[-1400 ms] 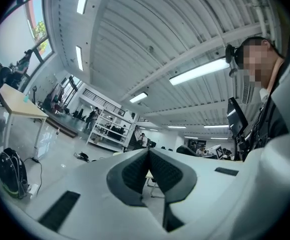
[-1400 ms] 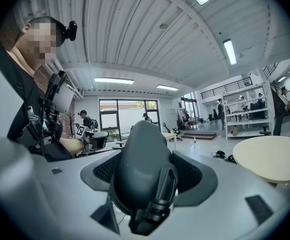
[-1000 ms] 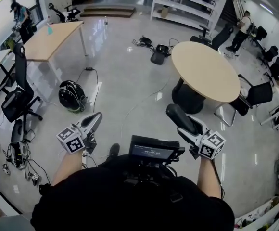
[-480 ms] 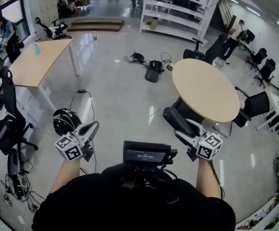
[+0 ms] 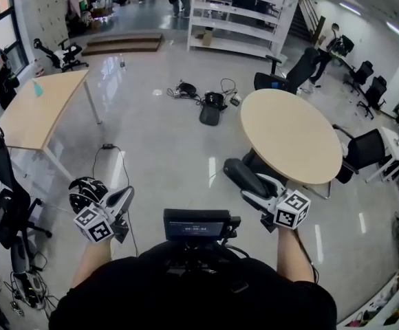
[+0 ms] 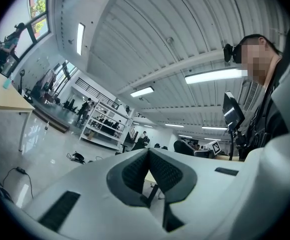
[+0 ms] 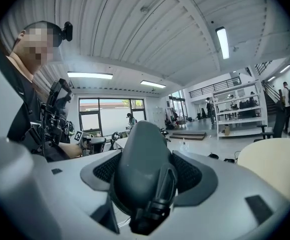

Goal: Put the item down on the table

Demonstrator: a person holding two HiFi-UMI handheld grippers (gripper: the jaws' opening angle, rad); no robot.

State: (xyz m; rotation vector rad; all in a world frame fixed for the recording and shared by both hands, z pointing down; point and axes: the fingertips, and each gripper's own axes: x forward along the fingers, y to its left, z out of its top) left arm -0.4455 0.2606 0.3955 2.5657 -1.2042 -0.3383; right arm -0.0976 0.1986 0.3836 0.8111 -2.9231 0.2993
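Dark grey item [image 7: 142,164] sits clamped in the right fingers [image 7: 190,173] (spread wide); the left fingers [image 6: 169,171] meet, empty.

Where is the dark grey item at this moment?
In the head view it is at lower right: the dark grey item is clamped in the right gripper, above the floor, beside the round table's near edge.

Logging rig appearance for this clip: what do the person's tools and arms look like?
Both the left tool and right tool have white shells with dark grey textured pads, each carrying a cube of black-and-white square markers. The person wears a black short-sleeved top.
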